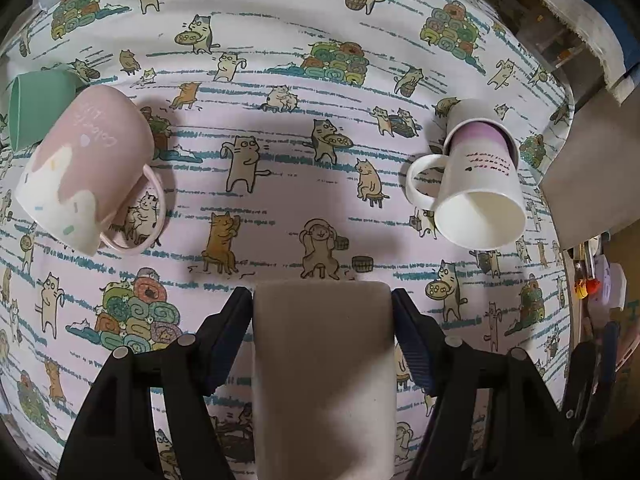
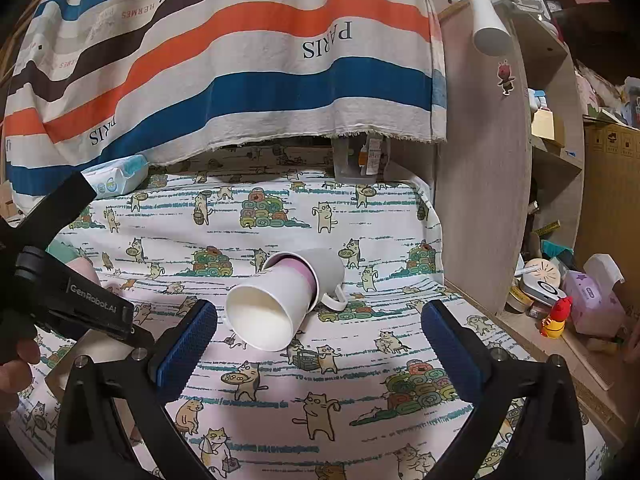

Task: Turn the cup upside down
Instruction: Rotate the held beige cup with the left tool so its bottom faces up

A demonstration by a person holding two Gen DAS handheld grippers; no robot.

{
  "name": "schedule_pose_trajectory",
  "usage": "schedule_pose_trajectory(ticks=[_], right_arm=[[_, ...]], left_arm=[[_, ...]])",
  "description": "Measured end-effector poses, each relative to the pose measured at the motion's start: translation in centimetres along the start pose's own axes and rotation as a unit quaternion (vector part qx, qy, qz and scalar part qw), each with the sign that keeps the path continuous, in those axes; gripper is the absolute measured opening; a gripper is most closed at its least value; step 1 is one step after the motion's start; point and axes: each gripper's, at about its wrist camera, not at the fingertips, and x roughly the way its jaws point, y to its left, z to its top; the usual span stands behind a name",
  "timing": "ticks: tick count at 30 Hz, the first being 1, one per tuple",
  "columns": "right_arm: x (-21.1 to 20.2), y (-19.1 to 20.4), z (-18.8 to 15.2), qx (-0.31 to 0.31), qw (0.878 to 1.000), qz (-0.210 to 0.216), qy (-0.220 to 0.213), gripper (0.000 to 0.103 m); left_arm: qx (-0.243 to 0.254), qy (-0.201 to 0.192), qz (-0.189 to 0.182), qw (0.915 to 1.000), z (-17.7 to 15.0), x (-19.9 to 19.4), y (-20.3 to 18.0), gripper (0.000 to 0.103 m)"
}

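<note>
My left gripper (image 1: pixel 322 300) is shut on a beige cup (image 1: pixel 322 360) and holds it over the cat-print cloth (image 1: pixel 280 184). A white and purple mug (image 1: pixel 480 184) stands upside down at the right of the left wrist view, handle to the left. A pink mug (image 1: pixel 84 168) stands upside down at the left, with a green cup (image 1: pixel 36 108) behind it. In the right wrist view my right gripper (image 2: pixel 320 344) is open and empty, just in front of the white and purple mug (image 2: pixel 276 304). The left gripper's black body (image 2: pixel 64 288) shows at the left.
A striped cloth (image 2: pixel 224 60) hangs behind the table. A wipes pack (image 2: pixel 116 178) lies at the back left. A wooden shelf (image 2: pixel 480 184) with clutter stands to the right of the table edge.
</note>
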Motion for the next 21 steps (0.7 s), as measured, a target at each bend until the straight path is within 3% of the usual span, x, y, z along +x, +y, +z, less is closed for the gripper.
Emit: schedule_pose_trajectory(ticks=[13, 21], right_arm=[[0.0, 0.0, 0.0, 0.000, 1.000, 0.000, 0.000, 0.102], [0.1, 0.0, 0.0, 0.002, 1.000, -0.004, 0.000, 0.102]], left_arm=[[-0.012, 0.026, -0.003, 0.9996, 0.2, 1.6, 0.3, 0.069], [0.036, -0.048, 0.022, 0.9980, -0.4, -1.3, -0.9, 0.068]])
